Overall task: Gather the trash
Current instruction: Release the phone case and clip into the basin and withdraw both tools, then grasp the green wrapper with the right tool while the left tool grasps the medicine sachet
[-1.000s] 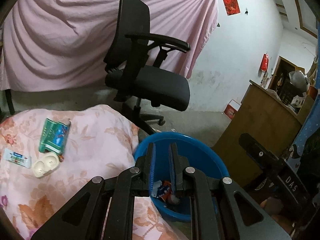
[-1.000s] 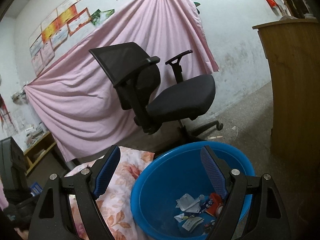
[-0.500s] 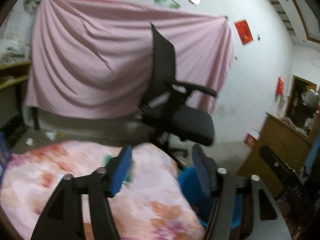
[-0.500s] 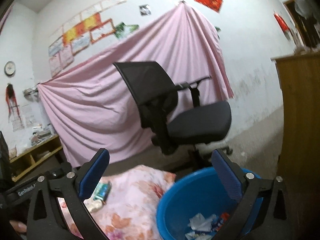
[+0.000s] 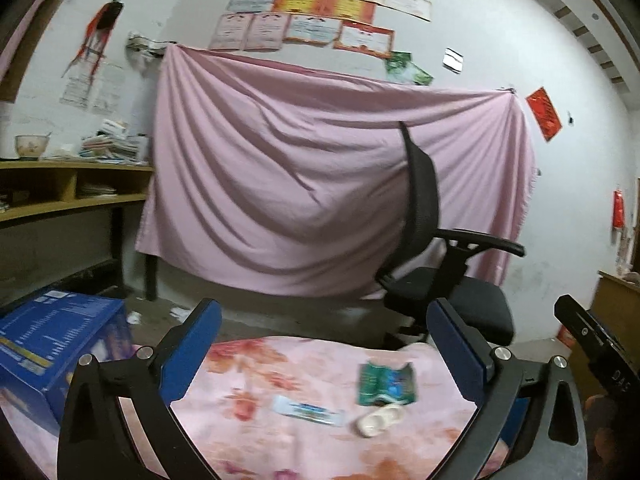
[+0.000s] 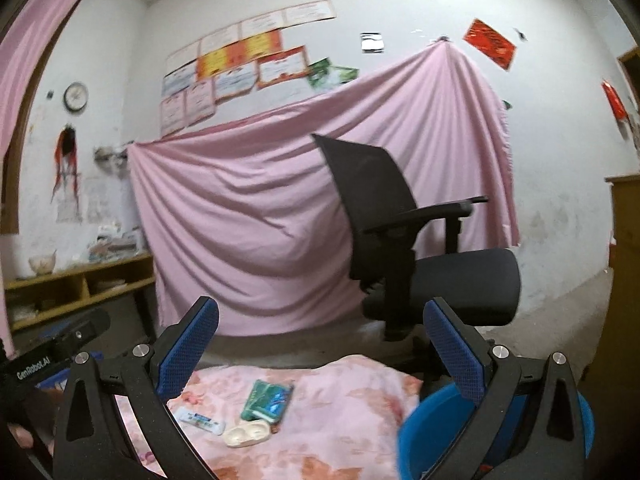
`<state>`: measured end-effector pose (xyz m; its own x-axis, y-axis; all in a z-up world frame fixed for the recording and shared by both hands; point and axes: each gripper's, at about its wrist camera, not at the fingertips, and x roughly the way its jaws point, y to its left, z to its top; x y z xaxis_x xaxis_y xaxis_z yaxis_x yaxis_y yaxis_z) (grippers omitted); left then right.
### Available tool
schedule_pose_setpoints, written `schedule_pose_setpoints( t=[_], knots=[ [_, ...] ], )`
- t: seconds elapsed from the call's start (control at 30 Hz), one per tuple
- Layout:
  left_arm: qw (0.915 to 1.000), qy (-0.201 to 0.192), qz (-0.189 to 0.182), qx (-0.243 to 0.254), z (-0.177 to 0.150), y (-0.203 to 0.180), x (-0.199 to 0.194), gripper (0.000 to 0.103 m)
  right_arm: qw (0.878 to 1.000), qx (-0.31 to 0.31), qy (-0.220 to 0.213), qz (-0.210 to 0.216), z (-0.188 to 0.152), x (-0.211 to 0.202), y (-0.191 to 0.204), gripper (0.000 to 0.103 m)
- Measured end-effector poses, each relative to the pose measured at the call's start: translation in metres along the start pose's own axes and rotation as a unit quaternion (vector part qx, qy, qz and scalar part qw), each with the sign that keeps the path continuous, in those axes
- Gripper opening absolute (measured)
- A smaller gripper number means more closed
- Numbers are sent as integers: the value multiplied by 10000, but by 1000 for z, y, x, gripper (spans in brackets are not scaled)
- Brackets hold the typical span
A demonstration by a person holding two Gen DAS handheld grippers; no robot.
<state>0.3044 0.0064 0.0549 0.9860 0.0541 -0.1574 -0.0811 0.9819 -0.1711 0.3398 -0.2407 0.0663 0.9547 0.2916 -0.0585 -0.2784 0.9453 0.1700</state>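
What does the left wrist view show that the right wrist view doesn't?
Left wrist only: a blue box at the left edge of the floral cloth.

Right wrist only: the blue basin at the cloth's right end.

Both: green packet, white wrapper and cream case lying on the cloth, the black chair, the pink sheet, and an open, empty gripper: left gripper, right gripper.

White wall (image 5: 472,40), pink sheet (image 5: 312,184), black office chair (image 6: 404,248)
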Motion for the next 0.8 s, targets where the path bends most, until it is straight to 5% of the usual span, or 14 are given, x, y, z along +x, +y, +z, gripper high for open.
schedule_pose_setpoints(
  t=[0.13,0.37,0.63,0.8],
  knots=[
    [9997,146,175,-47,-11,23,7,101,9997,-152,177,123,-10,17,20,103],
    [9948,966,242,-222,-34,50,38,101,9952,-388,872,195,-33,46,39,103],
    [9765,2128,257,-211,-54,57,86,100,9758,-554,2110,-170,-63,90,39,103],
    [9634,2662,19,-311,-68,61,107,88,9594,-380,2793,-99,-77,122,36,86]
  ],
)
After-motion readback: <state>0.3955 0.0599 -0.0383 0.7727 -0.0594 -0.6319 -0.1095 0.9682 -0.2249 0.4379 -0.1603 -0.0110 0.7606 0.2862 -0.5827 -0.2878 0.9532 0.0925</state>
